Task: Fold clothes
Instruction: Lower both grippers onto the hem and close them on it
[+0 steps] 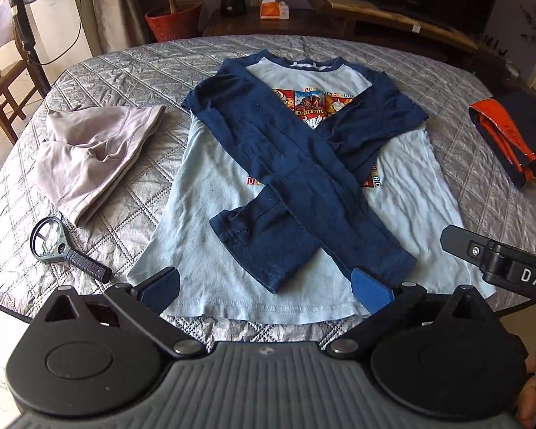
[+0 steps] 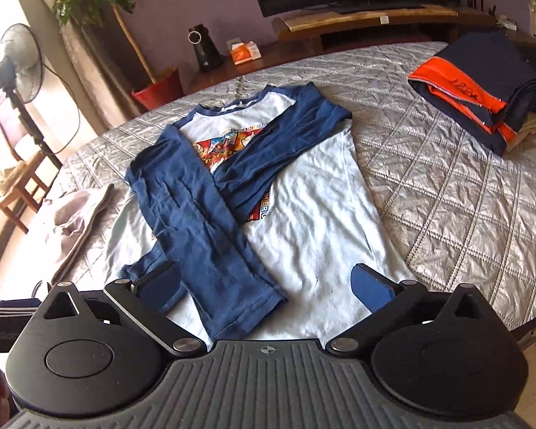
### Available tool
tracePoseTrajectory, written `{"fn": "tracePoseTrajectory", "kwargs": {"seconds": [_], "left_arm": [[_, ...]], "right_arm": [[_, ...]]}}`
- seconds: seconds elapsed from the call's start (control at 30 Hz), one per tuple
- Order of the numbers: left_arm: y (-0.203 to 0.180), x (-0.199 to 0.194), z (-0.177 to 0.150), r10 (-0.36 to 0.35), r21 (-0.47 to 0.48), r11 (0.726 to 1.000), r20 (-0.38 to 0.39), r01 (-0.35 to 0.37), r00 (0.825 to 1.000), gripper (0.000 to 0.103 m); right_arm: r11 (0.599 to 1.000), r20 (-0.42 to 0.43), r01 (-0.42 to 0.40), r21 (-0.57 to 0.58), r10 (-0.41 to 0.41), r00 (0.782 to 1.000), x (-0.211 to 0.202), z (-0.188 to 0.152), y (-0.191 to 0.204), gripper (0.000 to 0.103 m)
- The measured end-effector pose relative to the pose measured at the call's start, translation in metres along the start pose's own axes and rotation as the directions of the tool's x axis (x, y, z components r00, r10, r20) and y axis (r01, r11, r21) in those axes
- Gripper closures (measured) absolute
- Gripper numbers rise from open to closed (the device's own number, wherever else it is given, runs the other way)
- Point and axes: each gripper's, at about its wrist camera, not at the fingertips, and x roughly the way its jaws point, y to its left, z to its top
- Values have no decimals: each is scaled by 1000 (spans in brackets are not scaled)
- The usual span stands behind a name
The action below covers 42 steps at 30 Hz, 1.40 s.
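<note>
Both spread wide, the left hand-held gripper (image 1: 266, 287) and right hand-held gripper (image 2: 266, 287) could scatter the shirt's (image 1: 211, 186) crossed sleeves (image 1: 286, 175) at 12 o'clock by lifting its hem unevenly.

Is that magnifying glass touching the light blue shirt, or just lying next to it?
Apart. In the left wrist view the magnifying glass lies on the quilted cover, with a strip of cover visible between its handle end and the shirt edge.
</note>
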Motion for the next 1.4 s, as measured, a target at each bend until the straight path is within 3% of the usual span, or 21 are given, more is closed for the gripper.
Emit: {"fn": "tracePoseTrajectory", "kwargs": {"seconds": [0.13, 0.3, 0.5, 0.7, 0.83, 0.9, 1.03, 1.23, 1.4], "left_arm": [[-2, -16, -11, 10, 10, 1000, 11, -10, 1000, 1], [0, -28, -19, 3, -14, 1000, 30, -3, 1000, 1], [22, -50, -10, 24, 14, 1000, 127, -26, 992, 1], [81, -45, 0, 10, -159, 987, 218, 26, 976, 5], [109, -26, 7, 57, -215, 977, 273, 3, 960, 7], [118, -13, 10, 71, -224, 975, 264, -11, 962, 7], [131, 18, 12, 81, -222, 974, 200, -36, 976, 7], [148, 59, 7, -13, -305, 951, 94, 41, 996, 7], [149, 77, 6, -57, -304, 949, 75, 78, 996, 7]], "right_arm": [[992, -14, -73, 98, 75, 997, 3, -2, -14, 1], [989, -2, -103, 110, 104, 995, 0, -6, -16, 1], [965, 56, -182, 191, 175, 983, -9, -11, -33, 2], [915, 95, -240, 323, 221, 971, -9, -16, -55, 2], [892, 98, -256, 371, 237, 967, -4, -14, -66, 2], [877, 95, -253, 409, 235, 967, -1, -12, -75, 2], [897, 97, -188, 400, 163, 982, -1, 0, -105, 2], [884, 70, -140, 446, 122, 990, 9, -4, -157, 2], [877, 66, -202, 436, 192, 979, 23, -21, -170, 2]]}}
